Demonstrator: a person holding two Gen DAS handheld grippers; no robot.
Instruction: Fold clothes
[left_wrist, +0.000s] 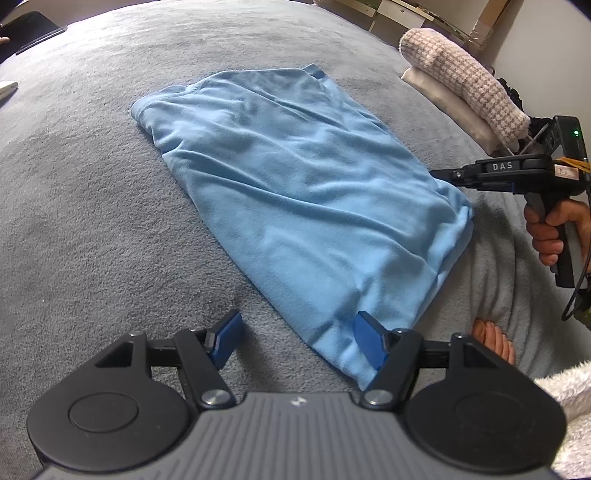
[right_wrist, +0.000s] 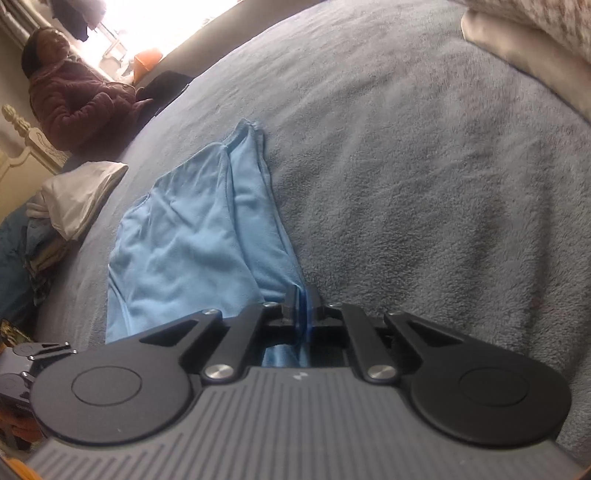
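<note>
Pinching the blue garment's (right_wrist: 184, 236) right edge, your right tongs (right_wrist: 302, 306) are clamped shut; your left tongs (left_wrist: 299, 341) gape astride its near corner. It lies lengthwise across the bed (left_wrist: 74, 221), stretching away from you.

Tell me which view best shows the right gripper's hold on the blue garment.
Right wrist view: the right gripper is shut on the light blue garment. The left wrist view shows it side-on at the garment's edge, contact hidden.

A home bedroom: grey-blanketed bed (left_wrist: 92, 184), pillows (left_wrist: 443, 92), carved headboard (right_wrist: 22, 147), stacked laundry (right_wrist: 74, 199).
</note>
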